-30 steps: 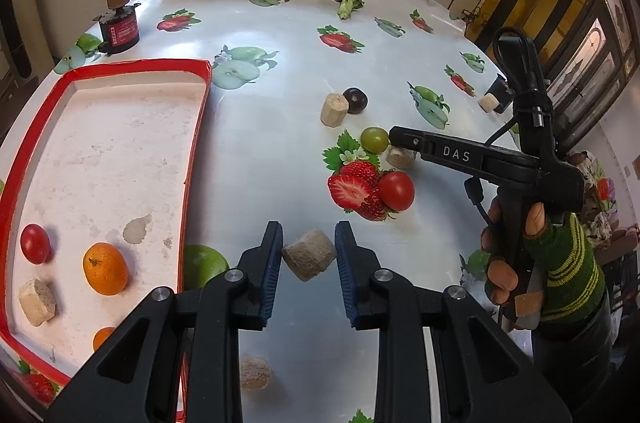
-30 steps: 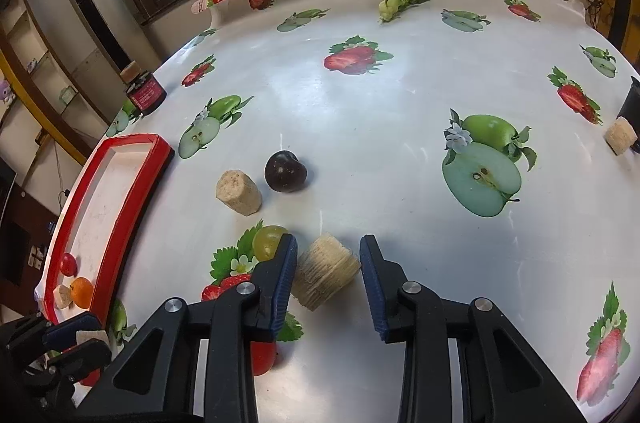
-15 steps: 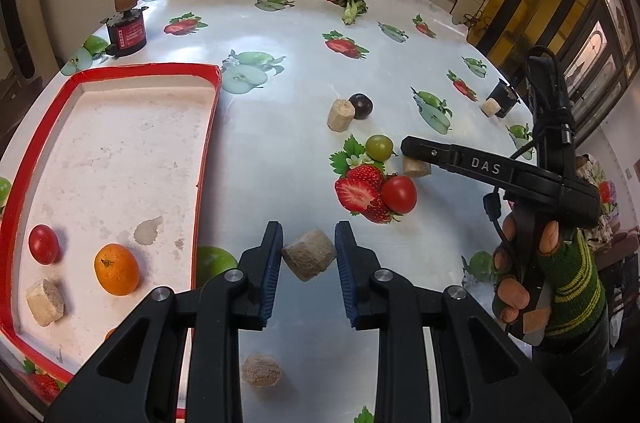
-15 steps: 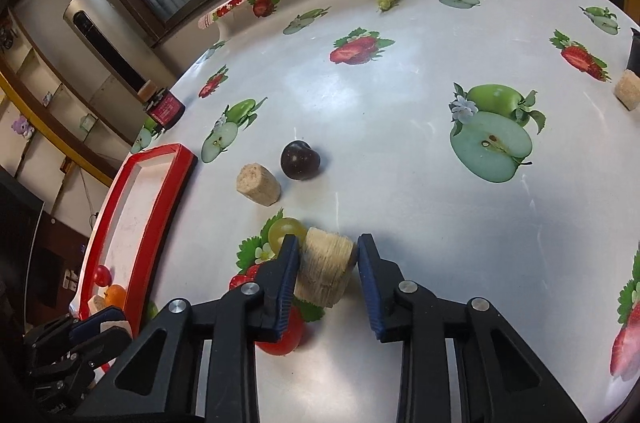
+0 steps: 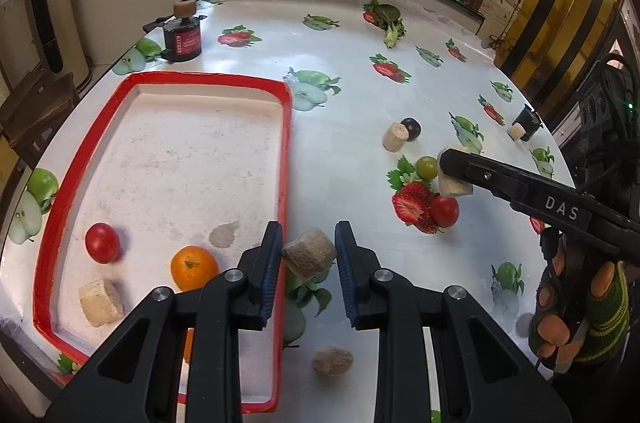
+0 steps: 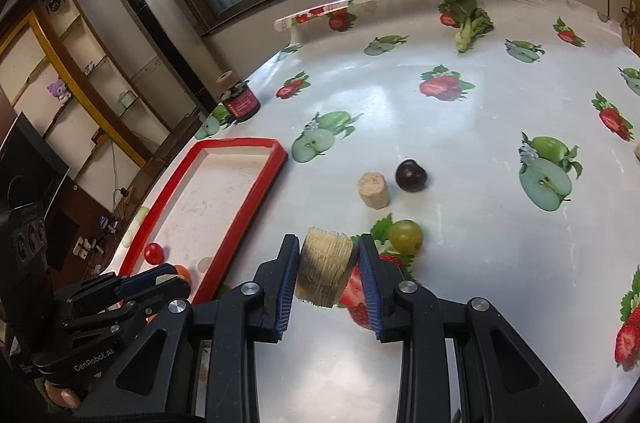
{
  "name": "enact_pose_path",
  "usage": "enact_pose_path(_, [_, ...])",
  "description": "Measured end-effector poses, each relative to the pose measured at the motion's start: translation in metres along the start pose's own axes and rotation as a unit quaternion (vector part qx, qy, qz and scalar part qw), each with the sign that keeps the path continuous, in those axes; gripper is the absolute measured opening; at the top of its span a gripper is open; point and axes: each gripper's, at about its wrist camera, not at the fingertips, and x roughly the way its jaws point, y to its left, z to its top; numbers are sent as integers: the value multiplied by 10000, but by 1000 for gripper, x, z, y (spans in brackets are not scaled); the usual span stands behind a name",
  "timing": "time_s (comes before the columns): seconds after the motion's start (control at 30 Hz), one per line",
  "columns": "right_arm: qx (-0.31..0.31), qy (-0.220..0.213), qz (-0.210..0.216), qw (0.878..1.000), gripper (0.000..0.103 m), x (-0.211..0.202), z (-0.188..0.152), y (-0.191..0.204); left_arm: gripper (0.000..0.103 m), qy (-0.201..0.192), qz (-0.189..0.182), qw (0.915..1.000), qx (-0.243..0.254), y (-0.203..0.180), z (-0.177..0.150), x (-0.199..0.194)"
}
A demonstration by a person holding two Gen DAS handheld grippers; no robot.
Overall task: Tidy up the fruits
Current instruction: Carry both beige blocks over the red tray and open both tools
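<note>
In the left wrist view my left gripper [image 5: 309, 243] is shut on a beige cork-like block [image 5: 308, 259], held above the right rim of the red-rimmed tray [image 5: 286, 143]. In the tray lie a red tomato [image 5: 103, 242], an orange [image 5: 194, 267] and a beige block [image 5: 100, 301]. My right gripper [image 6: 329, 251] is shut on a ribbed beige block [image 6: 324, 273], lifted off the cloth. Beyond it lie a green grape [image 6: 406, 235], a dark plum [image 6: 411, 175] and another beige block [image 6: 373, 190]. A red tomato [image 5: 444, 211] rests on a printed strawberry.
A dark jar with a red label [image 5: 182, 39] stands behind the tray near the table's edge. A small black cup [image 5: 528, 121] sits at the far right edge. One loose beige block [image 5: 332, 361] lies close in. A gloved hand [image 5: 576, 307] holds the right gripper.
The right jaws have shut on the ribbed block and lifted it leftward, toward the tray. The left gripper has carried its block up and over the tray's rim.
</note>
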Motion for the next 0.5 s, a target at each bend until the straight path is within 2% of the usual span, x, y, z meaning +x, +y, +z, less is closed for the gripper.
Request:
enact_pose_path(0.2, [-283, 74, 309, 9991, 31, 10, -1, 36, 24, -83, 186, 9996, -215, 29, 2, -7])
enact_pose_path(0.5, [-646, 257, 553, 9960, 31, 32, -2, 81, 24, -138, 362, 9982, -459, 64, 2, -13])
